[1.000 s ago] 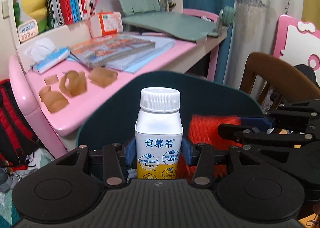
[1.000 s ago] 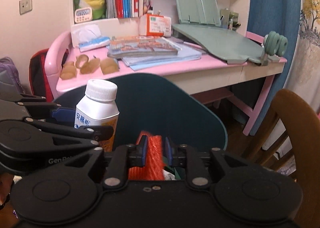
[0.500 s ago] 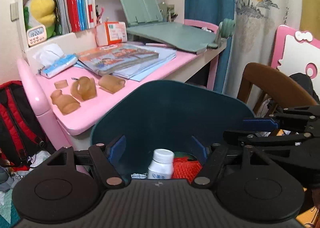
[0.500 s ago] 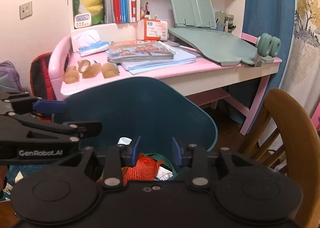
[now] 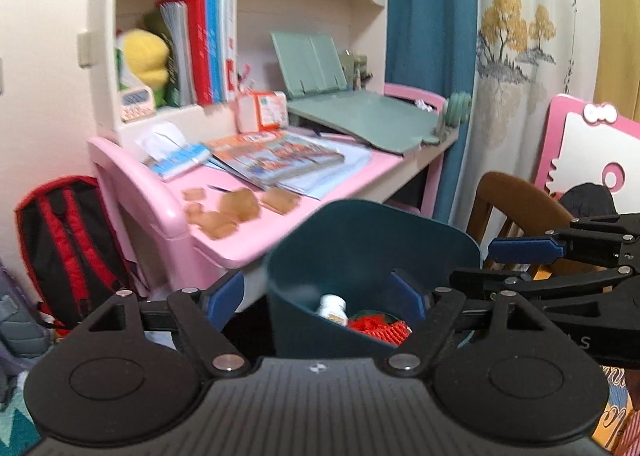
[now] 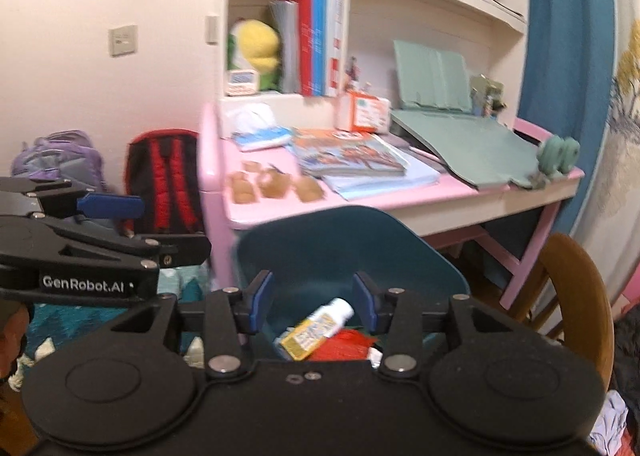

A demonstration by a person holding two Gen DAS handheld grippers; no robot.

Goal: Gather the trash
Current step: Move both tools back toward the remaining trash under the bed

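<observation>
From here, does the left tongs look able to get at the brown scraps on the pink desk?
Probably yes. The left tongs are empty, jaws opening, and the brown scraps lie uncovered near the pink desk's front edge; only the teal bin stands just below.

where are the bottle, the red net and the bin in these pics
bottle (image 6: 320, 326): right wrist view, on its yellow and white label, lying tilted in the bin
red net (image 5: 378, 330): left wrist view, on the middle of the crumpled mesh
bin (image 5: 372, 232): left wrist view, on the inner face of its tall back wall
</observation>
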